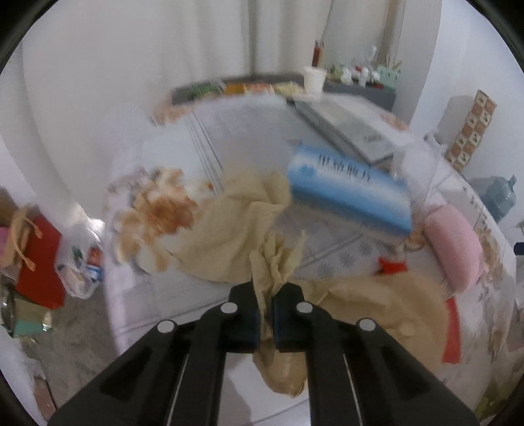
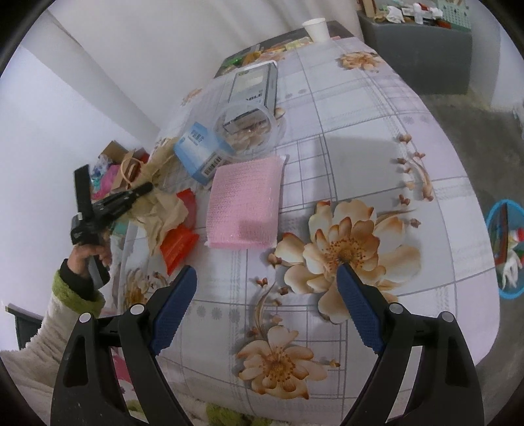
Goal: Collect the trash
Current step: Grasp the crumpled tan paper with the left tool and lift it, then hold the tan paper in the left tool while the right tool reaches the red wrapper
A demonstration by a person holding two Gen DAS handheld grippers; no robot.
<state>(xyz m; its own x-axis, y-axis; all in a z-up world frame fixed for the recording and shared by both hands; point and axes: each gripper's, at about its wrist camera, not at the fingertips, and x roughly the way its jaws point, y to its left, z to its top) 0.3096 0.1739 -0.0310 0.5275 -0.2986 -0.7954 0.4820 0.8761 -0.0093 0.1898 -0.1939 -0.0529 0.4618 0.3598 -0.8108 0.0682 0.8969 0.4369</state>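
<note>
My left gripper [image 1: 266, 291] is shut on a crumpled beige paper napkin [image 1: 278, 259], which sticks up between the pads and hangs below them. More beige paper [image 1: 235, 222] and a brown-stained tissue [image 1: 160, 209] lie behind it on the table. The right wrist view shows that left gripper [image 2: 144, 190] in a person's hand [image 2: 95, 252] at the table's left edge, nose in the beige paper [image 2: 163, 209] beside a red wrapper [image 2: 180, 242]. My right gripper [image 2: 267, 272] stands open over the floral tablecloth [image 2: 360, 164], holding nothing.
A blue box [image 2: 199, 154], a pink sponge [image 2: 245, 203], a clear plastic tub [image 2: 249, 127], a grey box [image 2: 255, 85] and a paper cup [image 2: 316, 29] sit on the table. On the floor are a blue bin [image 2: 506, 252], a white plastic bag [image 1: 82, 265] and a red paper bag [image 1: 39, 259].
</note>
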